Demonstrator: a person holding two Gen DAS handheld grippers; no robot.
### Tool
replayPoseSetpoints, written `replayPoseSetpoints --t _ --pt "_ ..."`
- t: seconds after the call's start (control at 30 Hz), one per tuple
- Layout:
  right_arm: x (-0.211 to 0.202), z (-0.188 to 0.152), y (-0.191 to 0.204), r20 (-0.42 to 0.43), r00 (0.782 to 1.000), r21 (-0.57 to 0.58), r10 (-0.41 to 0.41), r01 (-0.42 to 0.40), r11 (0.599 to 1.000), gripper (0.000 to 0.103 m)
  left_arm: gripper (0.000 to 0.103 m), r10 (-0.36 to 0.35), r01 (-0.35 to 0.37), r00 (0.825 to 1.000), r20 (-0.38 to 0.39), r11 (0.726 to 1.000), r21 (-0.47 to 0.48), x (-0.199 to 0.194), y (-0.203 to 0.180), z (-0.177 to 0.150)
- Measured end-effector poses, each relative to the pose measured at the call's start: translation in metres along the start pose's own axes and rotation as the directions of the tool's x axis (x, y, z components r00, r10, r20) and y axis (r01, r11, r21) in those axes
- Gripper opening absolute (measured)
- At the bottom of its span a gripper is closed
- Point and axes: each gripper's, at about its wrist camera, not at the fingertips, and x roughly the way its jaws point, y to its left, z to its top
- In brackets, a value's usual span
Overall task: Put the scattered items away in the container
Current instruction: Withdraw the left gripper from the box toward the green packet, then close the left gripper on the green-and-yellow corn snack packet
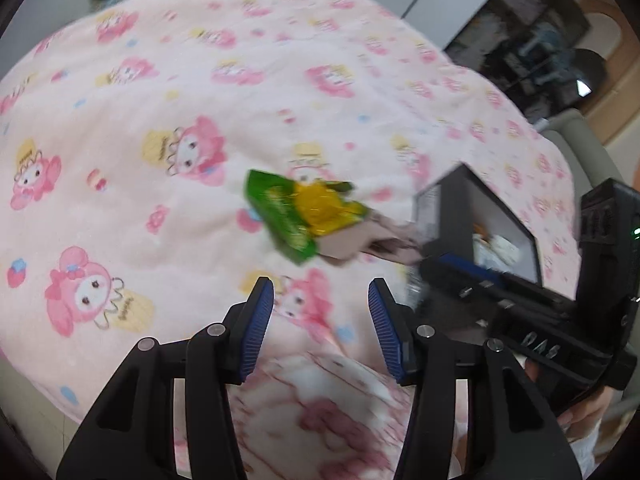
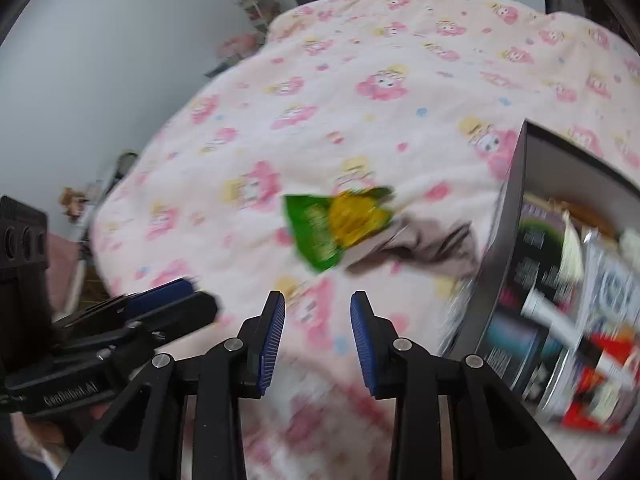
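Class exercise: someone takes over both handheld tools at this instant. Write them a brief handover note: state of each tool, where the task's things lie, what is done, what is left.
Left tool: jaws open, nothing between them.
Right tool: jaws open, empty, narrower gap than the left.
Both point down at the pink patterned blanket.
Green and yellow snack packet lies on the blanket ahead of both tools, partly overlapping a grey-brown cloth.
Dark box sits just right of the cloth and already holds several packets.
Done: some items boxed.
Left: packet and cloth are still outside the box.
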Motion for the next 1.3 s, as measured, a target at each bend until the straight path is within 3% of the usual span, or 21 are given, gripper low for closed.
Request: replayPoseSetpoints --t 0.13,0.27,0.4,0.43,0.47,0.5,0.57,0.73,0.87,0.97,1.03,1.1,1.17,1.2,1.3 --pt "0.033 0.028 -0.009 -0.039 0.999 0.011 -0.023 0.023 1.0 0.03 0.05 -0.041 0.038 0.997 -0.058 0.998 -0.05 0.033 0.018 0.015" --pt "0.074 0.049 -0.022 -0.122 0.992 0.073 0.016 -0.007 0.997 0.03 0.049 -0.093 0.079 0.986 -0.138 0.991 -0.107 0.072 0.032 0.031" --pt "0.096 0.057 -0.027 -0.128 0.99 0.06 -0.055 0.063 0.996 0.03 0.044 -0.131 0.098 0.974 -0.187 0.979 -0.178 0.108 0.044 0.042" --pt "0.099 0.057 -0.031 -0.136 0.99 0.079 -0.045 0.056 0.995 0.03 0.035 -0.142 0.103 0.97 -0.198 0.975 -0.197 0.115 0.047 0.044" --pt "0.103 0.056 -0.036 -0.146 0.988 0.099 -0.04 0.055 0.994 0.03 0.013 -0.154 0.108 0.966 -0.209 0.971 -0.213 0.123 0.05 0.044" --pt "0.105 0.055 -0.038 -0.154 0.987 0.107 -0.043 0.06 0.992 0.03 0.0 -0.162 0.109 0.962 -0.22 0.966 -0.236 0.129 0.054 0.044" --pt "0.107 0.053 -0.04 -0.167 0.985 0.112 -0.038 0.058 0.992 0.03 0.0 -0.172 0.118 0.962 -0.211 0.962 -0.244 0.128 0.055 0.042" --pt "0.094 0.046 -0.027 -0.155 0.987 0.074 -0.041 0.053 0.996 0.031 0.0 -0.158 0.129 0.979 -0.127 0.969 -0.212 0.082 0.061 0.029" --pt "0.092 0.034 -0.021 -0.18 0.979 0.143 0.1 -0.074 0.987 0.031 0.0 -0.069 0.049 0.995 -0.074 0.97 -0.237 0.045 0.088 0.019" --pt "0.098 0.03 -0.01 -0.192 0.968 0.148 0.159 -0.132 0.98 0.031 0.0 -0.102 0.081 0.992 -0.068 0.961 -0.266 0.039 0.099 0.018" --pt "0.101 0.034 -0.008 -0.183 0.977 0.135 0.109 -0.084 0.987 0.031 0.001 -0.144 0.12 0.987 -0.077 0.96 -0.255 0.045 0.096 0.021" --pt "0.1 0.044 -0.013 -0.138 0.99 0.14 0.039 -0.019 0.99 0.031 0.009 -0.197 0.172 0.977 -0.079 0.954 -0.243 0.057 0.087 0.028" --pt "0.097 0.053 -0.021 -0.082 0.995 0.135 -0.058 0.069 0.988 0.043 0.037 -0.233 0.205 0.968 -0.096 0.949 -0.241 0.074 0.078 0.034" --pt "0.097 0.056 -0.025 -0.07 0.993 0.141 -0.098 0.107 0.984 0.046 0.041 -0.237 0.208 0.967 -0.096 0.947 -0.244 0.084 0.075 0.037" --pt "0.108 0.058 -0.038 -0.105 0.986 0.168 -0.129 0.146 0.975 0.047 0.039 -0.232 0.199 0.965 -0.121 0.951 -0.238 0.114 0.067 0.047"
